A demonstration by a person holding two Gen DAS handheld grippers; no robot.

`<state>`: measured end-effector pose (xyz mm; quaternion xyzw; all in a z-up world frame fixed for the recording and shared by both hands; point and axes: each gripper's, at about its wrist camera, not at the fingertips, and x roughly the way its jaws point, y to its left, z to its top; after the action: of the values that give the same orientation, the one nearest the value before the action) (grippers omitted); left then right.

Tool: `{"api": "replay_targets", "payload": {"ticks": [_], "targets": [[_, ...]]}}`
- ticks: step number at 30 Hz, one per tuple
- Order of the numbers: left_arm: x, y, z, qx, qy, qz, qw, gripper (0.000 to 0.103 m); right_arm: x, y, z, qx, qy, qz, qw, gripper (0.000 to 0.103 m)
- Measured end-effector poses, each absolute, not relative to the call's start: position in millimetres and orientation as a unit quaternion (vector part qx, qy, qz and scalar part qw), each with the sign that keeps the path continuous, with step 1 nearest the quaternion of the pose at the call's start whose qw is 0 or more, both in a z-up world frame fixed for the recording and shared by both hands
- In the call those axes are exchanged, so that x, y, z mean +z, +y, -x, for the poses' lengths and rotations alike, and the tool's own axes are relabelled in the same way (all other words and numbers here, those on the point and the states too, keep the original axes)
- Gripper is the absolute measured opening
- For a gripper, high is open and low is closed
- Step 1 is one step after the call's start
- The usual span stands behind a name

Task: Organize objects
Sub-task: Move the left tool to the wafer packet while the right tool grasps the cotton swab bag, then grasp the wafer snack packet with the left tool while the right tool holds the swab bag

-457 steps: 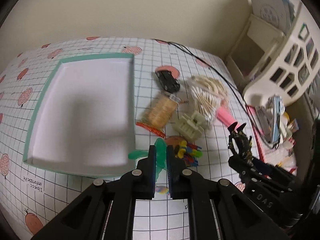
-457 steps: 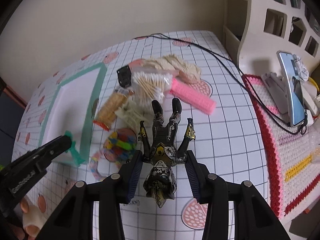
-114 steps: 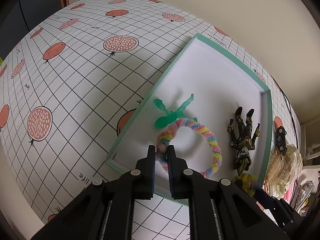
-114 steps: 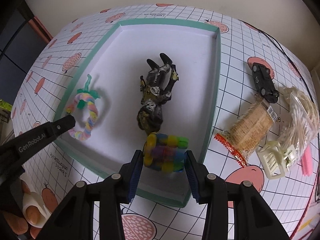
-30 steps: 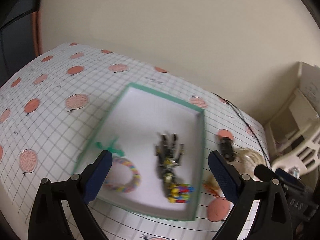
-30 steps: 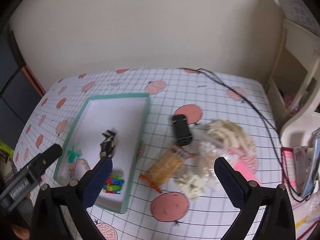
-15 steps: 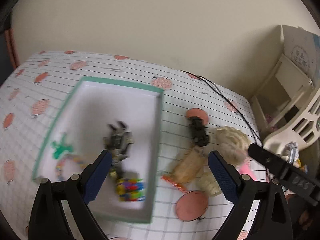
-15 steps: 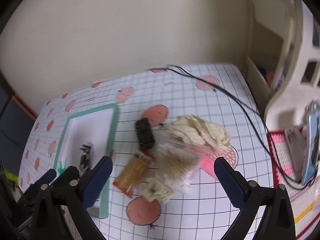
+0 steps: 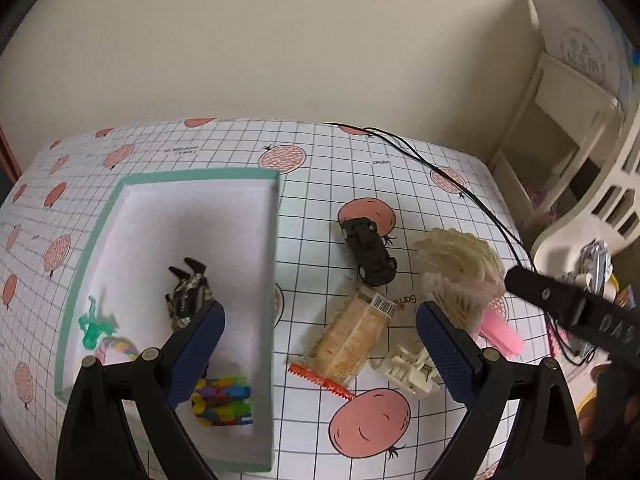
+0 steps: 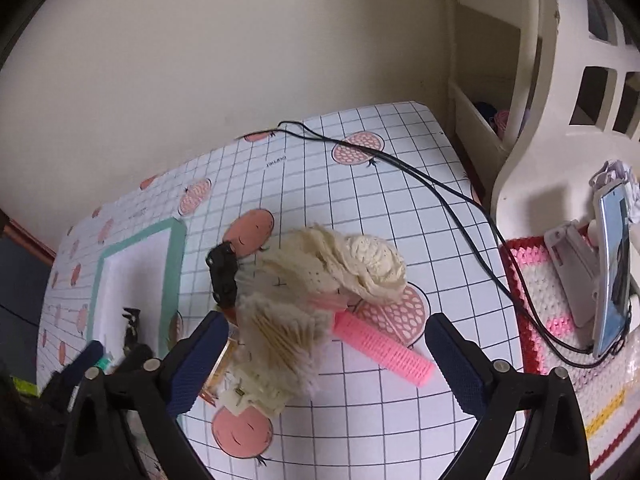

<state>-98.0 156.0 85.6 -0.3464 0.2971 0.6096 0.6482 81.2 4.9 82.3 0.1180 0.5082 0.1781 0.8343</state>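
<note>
— What sits at the left?
— The green-rimmed tray (image 9: 92, 248) holds a green figure (image 9: 93, 326), a dark action figure (image 9: 188, 294) and colourful blocks (image 9: 222, 400). The left gripper (image 9: 320, 344) hangs above, jaws spread wide, empty.
— And rightward?
— A snack packet (image 9: 348, 340), a black toy car (image 9: 370, 250), a cream clip (image 9: 412, 366), cotton swabs (image 10: 280, 336) and a pink roller (image 10: 384, 350) lie on the gridded cloth (image 10: 360, 200). The right gripper (image 10: 326, 360) is wide apart too.

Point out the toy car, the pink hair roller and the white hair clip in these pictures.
toy car (image 9: 369, 251), left wrist view, on its black roof.
pink hair roller (image 10: 383, 349), right wrist view, mid-length on its ridged side.
white hair clip (image 9: 408, 368), left wrist view, on its body.
</note>
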Motion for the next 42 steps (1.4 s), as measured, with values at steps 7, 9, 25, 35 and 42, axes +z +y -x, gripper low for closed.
{"api": "replay_targets", "payload": {"ticks": [7, 9, 25, 35, 42], "targets": [[62, 173, 86, 0.596, 0.330, 0.344, 0.646, 0.096, 71, 24, -89, 0.184, 0.516, -0.116, 0.829, 0.099], [56, 176, 85, 0.592, 0.341, 0.341, 0.646, 0.092, 63, 31, -90, 0.182, 0.524, -0.111, 0.825, 0.097], [32, 181, 75, 0.553, 0.384, 0.318, 0.667, 0.077, 35, 66, -92, 0.171, 0.546, -0.065, 0.818, 0.095], [27, 182, 77, 0.550, 0.386, 0.327, 0.664, 0.067, 35, 71, -90, 0.151, 0.542, -0.031, 0.826, 0.086], [27, 183, 81, 0.546, 0.379, 0.344, 0.663, 0.063, 37, 69, -89, 0.140, 0.541, -0.029, 0.829, 0.071]]}}
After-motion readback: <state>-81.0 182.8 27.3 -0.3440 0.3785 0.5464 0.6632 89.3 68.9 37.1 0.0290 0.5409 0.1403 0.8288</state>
